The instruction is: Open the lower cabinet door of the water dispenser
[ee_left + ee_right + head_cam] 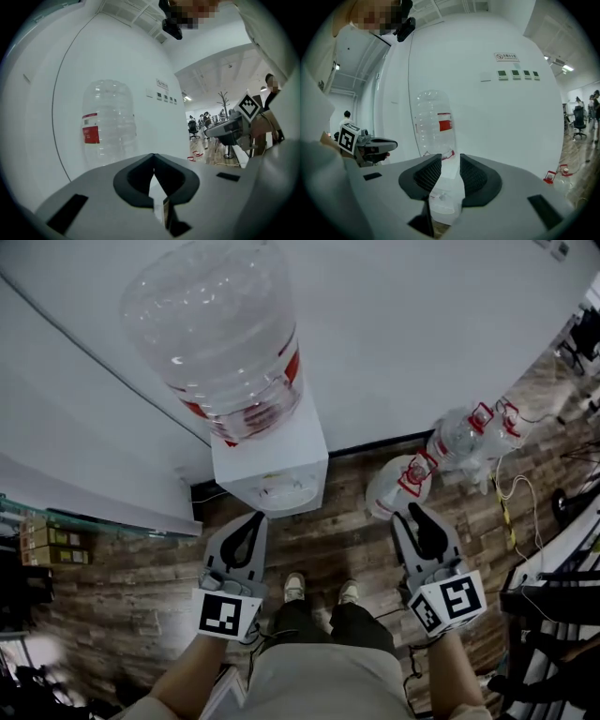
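The white water dispenser [272, 470] stands against the wall with a large clear bottle [216, 334] on top. From above its lower cabinet door is hidden. My left gripper [246, 526] hovers just in front of the dispenser's front edge, its tips meeting with nothing between them [153, 169]. My right gripper [419, 521] hangs further right, level with it and apart from the dispenser. Its jaws stand parted and empty [450, 161]. Through that gap I see the dispenser's front [443, 197] below the bottle [436, 124].
Two spare water bottles [398, 486] [469, 432] lie on the wooden floor right of the dispenser, with cables [511, 498] beyond them. Dark desk frames [553, 615] crowd the right edge. A shelf with boxes [56, 540] is at the left. The person's shoes [294, 587] are below the grippers.
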The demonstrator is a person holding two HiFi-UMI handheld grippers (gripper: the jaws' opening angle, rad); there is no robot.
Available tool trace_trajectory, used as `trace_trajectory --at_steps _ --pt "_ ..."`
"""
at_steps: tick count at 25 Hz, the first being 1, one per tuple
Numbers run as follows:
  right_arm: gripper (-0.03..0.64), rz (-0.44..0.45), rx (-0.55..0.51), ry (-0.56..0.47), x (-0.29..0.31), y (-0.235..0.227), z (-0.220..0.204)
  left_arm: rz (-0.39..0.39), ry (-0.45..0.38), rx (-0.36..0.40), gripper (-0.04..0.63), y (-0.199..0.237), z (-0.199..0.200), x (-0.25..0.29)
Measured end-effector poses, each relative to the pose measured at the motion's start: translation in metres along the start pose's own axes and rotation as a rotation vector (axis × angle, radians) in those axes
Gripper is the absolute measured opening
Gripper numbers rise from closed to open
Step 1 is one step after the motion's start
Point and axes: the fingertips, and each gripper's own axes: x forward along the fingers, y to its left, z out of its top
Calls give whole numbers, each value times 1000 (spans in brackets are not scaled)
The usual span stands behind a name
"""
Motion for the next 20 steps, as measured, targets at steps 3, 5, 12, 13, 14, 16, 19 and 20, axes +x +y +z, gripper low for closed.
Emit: trace_trajectory --at_steps 3,5,12,13,14,16,19,20 --pt "157 48 3 6 9 -10 -21 14 3 -21 5 -6 -19 13" --pt "176 82 7 7 18 -14 -40 23 14 -30 5 -8 -39 21" --pt "225 171 -8 5 66 -28 -124 21 58 1 5 -10 -120 47" --pt "231 182 -10 10 74 -28 -138 16 62 -1 5 -11 -134 49" --pt "235 192 -8 15 83 -29 -153 11 67 -1 5 -12 -148 52" --pt "242 210 -2 28 101 -32 -185 4 75 -4 5 -12 -176 56" --pt "258 237 -11 52 128 -36 -235 6 91 -13 5 -10 -215 64" --pt "258 244 -16 60 136 -38 -252 10 97 -15 5 -9 -228 67"
